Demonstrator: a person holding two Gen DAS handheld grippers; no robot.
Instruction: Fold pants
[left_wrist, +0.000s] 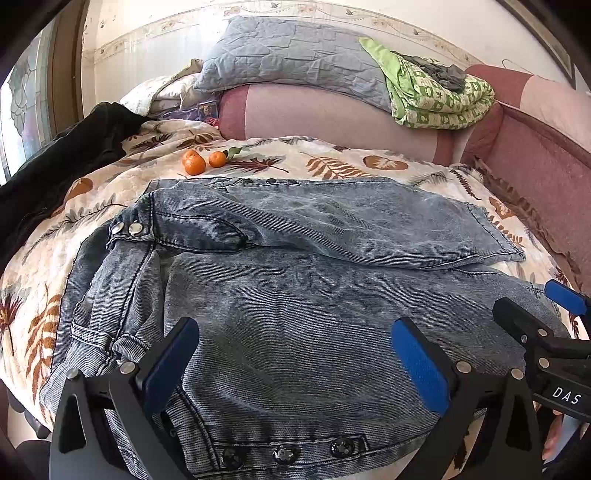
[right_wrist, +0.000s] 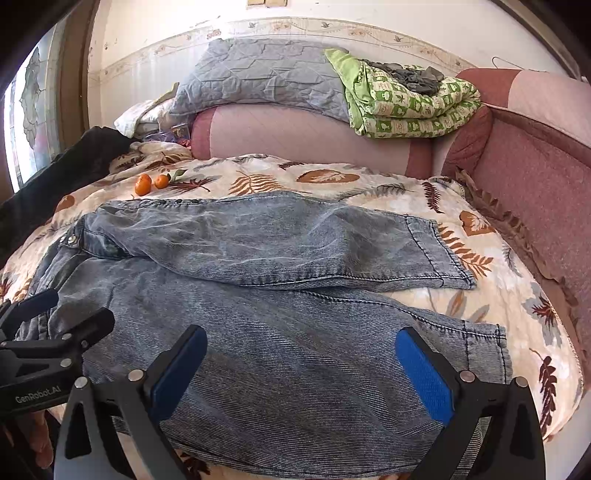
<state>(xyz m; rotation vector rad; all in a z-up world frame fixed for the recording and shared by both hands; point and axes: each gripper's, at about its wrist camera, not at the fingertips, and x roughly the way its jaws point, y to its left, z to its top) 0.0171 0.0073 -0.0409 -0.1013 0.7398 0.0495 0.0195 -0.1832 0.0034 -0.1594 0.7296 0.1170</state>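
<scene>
Denim jeans (left_wrist: 295, 295) spread flat on bed quilt (right_wrist: 332, 177), waistband left, legs right. Left claw (left_wrist: 295, 362) and right claw (right_wrist: 301, 373) both wide open, empty, above near leg. Fabric judged heavy, limp, non-slippery; best grip: waistband and hem (right_wrist: 484, 350).

We see a bed under a leaf-print quilt (right_wrist: 332, 177), pink headboard (right_wrist: 295, 136), daylit window (right_wrist: 29, 110) at left.

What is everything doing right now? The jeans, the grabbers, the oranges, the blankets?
Jeans: spread flat, legs apart, unfolded.
Left gripper: open, holding nothing.
Right gripper: open, holding nothing.
Oranges: loose on the bedspread.
Green blanket: folded.
Grey quilt: draped over the cushion.
</scene>
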